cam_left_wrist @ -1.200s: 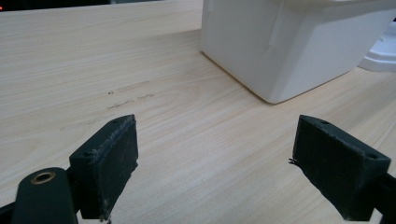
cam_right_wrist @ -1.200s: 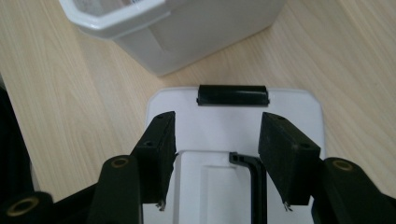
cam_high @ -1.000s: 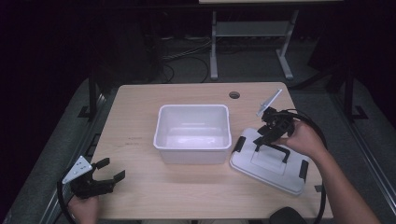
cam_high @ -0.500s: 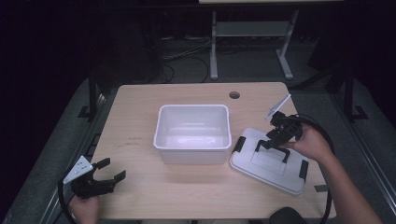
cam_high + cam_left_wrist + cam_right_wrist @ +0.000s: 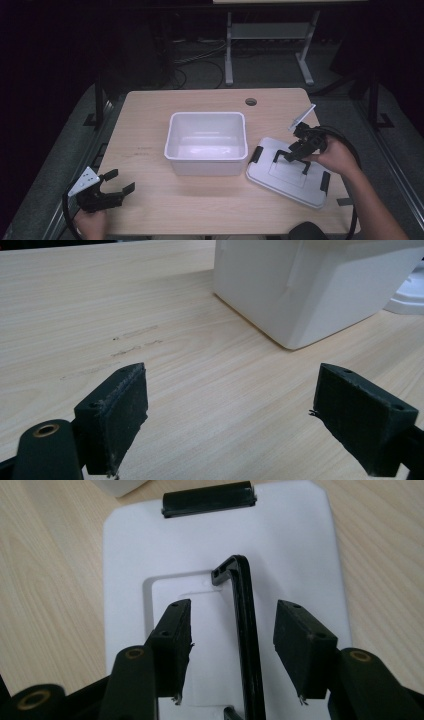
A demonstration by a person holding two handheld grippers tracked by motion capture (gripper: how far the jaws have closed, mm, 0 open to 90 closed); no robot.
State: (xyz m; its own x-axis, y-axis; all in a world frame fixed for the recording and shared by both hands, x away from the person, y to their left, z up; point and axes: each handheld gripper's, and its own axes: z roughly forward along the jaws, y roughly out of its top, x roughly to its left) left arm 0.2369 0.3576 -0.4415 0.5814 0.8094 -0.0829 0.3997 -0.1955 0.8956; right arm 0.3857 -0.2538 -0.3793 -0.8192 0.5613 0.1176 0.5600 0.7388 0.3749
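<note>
Barely underway: white lid (image 5: 290,175) lying flat on the counter (image 5: 150,120) just right of the empty white bin (image 5: 206,142), right tongs (image 5: 235,650) down over its black handle (image 5: 245,630), jaws just been closing with the bar between them but not pinching yet. Still to do: grab, lift, seat on the bin. Left tongs (image 5: 230,415) wide open over bare wood at the near-left corner, nothing blocking the short hop across.
</note>
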